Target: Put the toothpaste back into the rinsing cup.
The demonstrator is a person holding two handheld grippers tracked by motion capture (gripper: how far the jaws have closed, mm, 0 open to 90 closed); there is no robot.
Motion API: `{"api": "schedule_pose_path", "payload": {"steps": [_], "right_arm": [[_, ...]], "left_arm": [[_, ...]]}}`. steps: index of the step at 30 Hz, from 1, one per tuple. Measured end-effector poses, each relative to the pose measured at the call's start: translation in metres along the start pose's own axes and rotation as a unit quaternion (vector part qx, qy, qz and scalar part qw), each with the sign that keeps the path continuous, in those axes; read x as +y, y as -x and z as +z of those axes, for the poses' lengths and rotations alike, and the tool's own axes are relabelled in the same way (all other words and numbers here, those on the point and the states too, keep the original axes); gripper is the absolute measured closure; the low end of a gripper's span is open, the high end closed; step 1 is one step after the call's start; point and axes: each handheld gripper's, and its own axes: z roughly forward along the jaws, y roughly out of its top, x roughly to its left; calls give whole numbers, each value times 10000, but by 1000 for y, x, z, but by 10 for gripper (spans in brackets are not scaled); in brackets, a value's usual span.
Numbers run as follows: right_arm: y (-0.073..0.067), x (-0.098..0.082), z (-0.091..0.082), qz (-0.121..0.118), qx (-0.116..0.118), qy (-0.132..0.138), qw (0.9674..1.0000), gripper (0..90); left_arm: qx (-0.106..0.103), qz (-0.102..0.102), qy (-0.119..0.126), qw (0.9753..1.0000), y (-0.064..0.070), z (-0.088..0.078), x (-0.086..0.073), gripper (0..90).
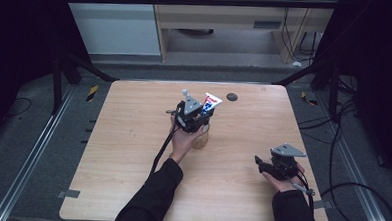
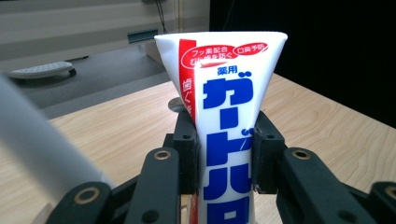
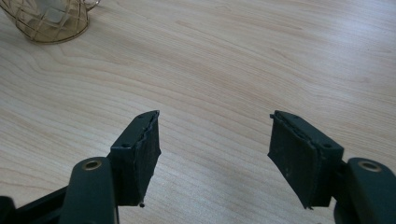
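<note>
A white toothpaste tube point(image 2: 229, 121) with blue and red lettering stands upright between the jaws of my left gripper point(image 2: 224, 151), which is shut on it. From above, the left gripper point(image 1: 197, 118) holds the tube point(image 1: 210, 104) over the middle of the table, flat crimped end up. Just below it stands an amber glass cup point(image 1: 200, 139), whose gold faceted base point(image 3: 49, 21) is at the top left of the right gripper view. My right gripper point(image 1: 261, 163) rests low near the table's front right, and its jaws point(image 3: 215, 156) stand wide open with bare wood between them.
The light wooden table point(image 1: 132, 138) has a small dark round spot point(image 1: 231, 97) near its far edge. Cables trail over the floor to the right. A blurred pale bar point(image 2: 42, 154) crosses the left of the left gripper view.
</note>
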Motion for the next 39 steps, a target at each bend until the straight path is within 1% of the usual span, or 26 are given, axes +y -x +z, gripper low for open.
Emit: {"api": "schedule_pose_path", "payload": {"steps": [1, 8, 10, 12, 17, 20, 22, 23, 24, 25, 27, 29, 31, 33, 34, 36, 37, 38, 39], "right_arm": [[0, 0, 0, 0, 2, 5, 10000, 334], [0, 0, 0, 17, -3, -2, 10000, 334], [0, 0, 0, 36, -7, -14, 10000, 334], [0, 0, 0, 14, -3, -13, 10000, 333], [0, 0, 0, 11, -5, -11, 10000, 332], [0, 0, 0, 20, -4, -5, 10000, 332], [0, 0, -1, 25, -5, -5, 10000, 332], [-1, 0, -1, 44, -7, -10, 10000, 332], [-1, 0, -1, 44, -8, -9, 10000, 332], [-1, 0, -1, 54, -7, -13, 10000, 332], [0, 0, -1, 51, -8, -6, 10000, 332], [0, 0, -1, 42, -11, -6, 10000, 332], [-1, 0, -1, 51, -7, -9, 10000, 331], [0, 0, -1, 53, -6, -14, 10000, 329], [0, 0, -1, 48, -5, -14, 10000, 329], [0, 0, -2, 51, -3, -15, 10000, 326], [0, 0, -2, 53, 8, -11, 10000, 324], [0, 0, -2, 56, 2, -19, 10000, 320], [0, 0, -2, 83, 16, -19, 10000, 318]], "left_arm": [[-5, -15, -2, 10000, -1, -1, -1, 680], [-3, 107, -67, 9999, 1, -5, -3, 672], [2, 166, -174, 9997, 2, -6, -4, 667], [23, 241, -222, 9995, 3, -8, -6, 662], [4, 292, -384, 9988, 4, -13, -13, 648], [-31, 349, -527, 9980, 5, -17, -16, 614], [-48, 389, -674, 9970, 7, -18, -20, 587], [-84, 383, -682, 9969, 7, -19, -21, 572], [-126, 330, -681, 9970, 7, -21, -22, 556], [-118, 300, -741, 9967, 7, -22, -23, 535], [-166, 294, -722, 9968, 8, -26, -24, 513], [-140, 297, -710, 9969, 10, -31, -24, 489], [-118, 287, -665, 9973, 10, -37, -23, 439], [-59, 315, -639, 9974, 10, -44, -21, 404], [-66, 314, -645, 9974, 10, -48, -22, 388], [-36, 396, -634, 9972, 10, -55, -23, 376], [-32, 358, -629, 9974, 10, -58, -23, 374], [-46, 260, -631, 9977, 10, -59, -22, 362], [-94, 261, -640, 9976, 11, -61, -21, 353]]}}
